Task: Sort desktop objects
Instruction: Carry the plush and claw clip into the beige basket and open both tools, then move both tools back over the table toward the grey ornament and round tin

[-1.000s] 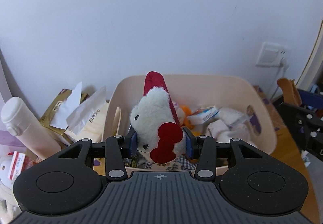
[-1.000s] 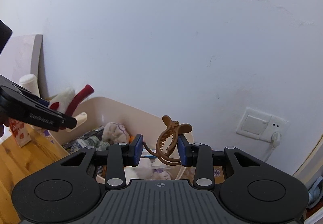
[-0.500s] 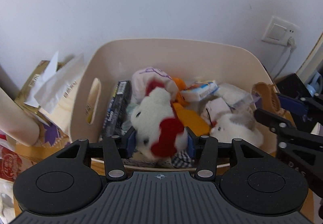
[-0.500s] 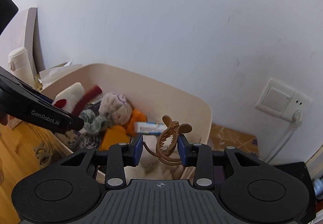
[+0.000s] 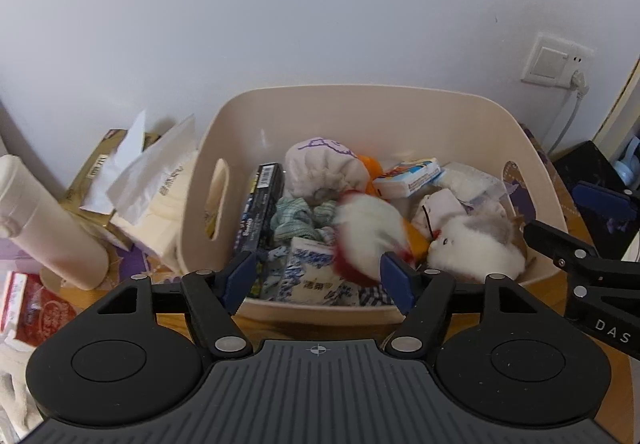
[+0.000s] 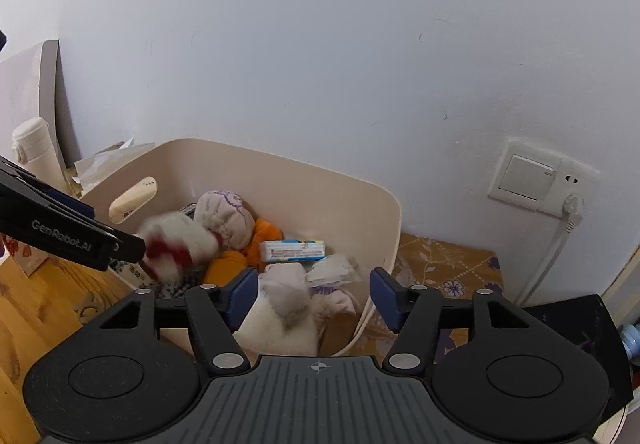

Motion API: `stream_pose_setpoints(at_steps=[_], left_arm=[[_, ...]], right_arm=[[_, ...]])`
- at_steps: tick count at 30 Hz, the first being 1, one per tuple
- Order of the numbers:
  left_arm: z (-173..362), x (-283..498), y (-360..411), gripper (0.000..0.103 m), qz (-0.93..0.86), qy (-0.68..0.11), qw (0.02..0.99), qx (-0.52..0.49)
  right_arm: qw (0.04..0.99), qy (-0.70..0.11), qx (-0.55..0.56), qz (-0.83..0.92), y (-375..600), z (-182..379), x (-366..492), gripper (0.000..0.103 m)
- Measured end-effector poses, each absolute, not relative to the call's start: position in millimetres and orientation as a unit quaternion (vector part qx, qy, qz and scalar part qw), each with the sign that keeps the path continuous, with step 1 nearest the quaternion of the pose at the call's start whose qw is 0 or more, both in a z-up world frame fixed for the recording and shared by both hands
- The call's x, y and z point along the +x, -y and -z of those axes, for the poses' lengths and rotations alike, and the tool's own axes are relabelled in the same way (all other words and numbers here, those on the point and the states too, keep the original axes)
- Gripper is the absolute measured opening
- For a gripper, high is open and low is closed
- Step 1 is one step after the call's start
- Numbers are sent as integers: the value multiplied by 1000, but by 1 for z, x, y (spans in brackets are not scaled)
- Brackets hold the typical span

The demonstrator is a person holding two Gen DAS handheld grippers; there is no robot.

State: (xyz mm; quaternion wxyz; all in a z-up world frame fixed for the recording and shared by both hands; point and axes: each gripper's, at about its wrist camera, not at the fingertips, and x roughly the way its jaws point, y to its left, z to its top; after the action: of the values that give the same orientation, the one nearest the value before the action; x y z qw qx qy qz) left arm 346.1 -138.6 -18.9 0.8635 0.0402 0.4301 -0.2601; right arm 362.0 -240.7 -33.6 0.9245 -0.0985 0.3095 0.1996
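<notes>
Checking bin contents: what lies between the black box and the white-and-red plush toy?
A crumpled green checked cloth, seen in the left wrist view.

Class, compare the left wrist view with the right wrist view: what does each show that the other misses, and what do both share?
Only the left wrist view: the black box and the green checked cloth in the bin. Only the right wrist view: the floral mat beside the bin. Both: the beige bin, the blurred white-and-red plush inside it, the blue-and-white packet and the wall socket.
</notes>
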Motion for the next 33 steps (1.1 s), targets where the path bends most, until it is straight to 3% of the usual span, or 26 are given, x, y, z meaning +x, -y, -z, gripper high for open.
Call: stream_pose_setpoints(at_steps=[8, 28, 33], left_arm=[[13, 334, 113, 71, 250, -424, 869, 42], [20, 286, 57, 71, 249, -427, 868, 41], [35, 273, 51, 71, 245, -444, 861, 45]], right_arm=[[928, -302, -94, -197, 239, 29, 345, 76], [927, -309, -88, -191, 241, 42, 284, 80], [923, -324, -79, -191, 242, 54, 273, 90]])
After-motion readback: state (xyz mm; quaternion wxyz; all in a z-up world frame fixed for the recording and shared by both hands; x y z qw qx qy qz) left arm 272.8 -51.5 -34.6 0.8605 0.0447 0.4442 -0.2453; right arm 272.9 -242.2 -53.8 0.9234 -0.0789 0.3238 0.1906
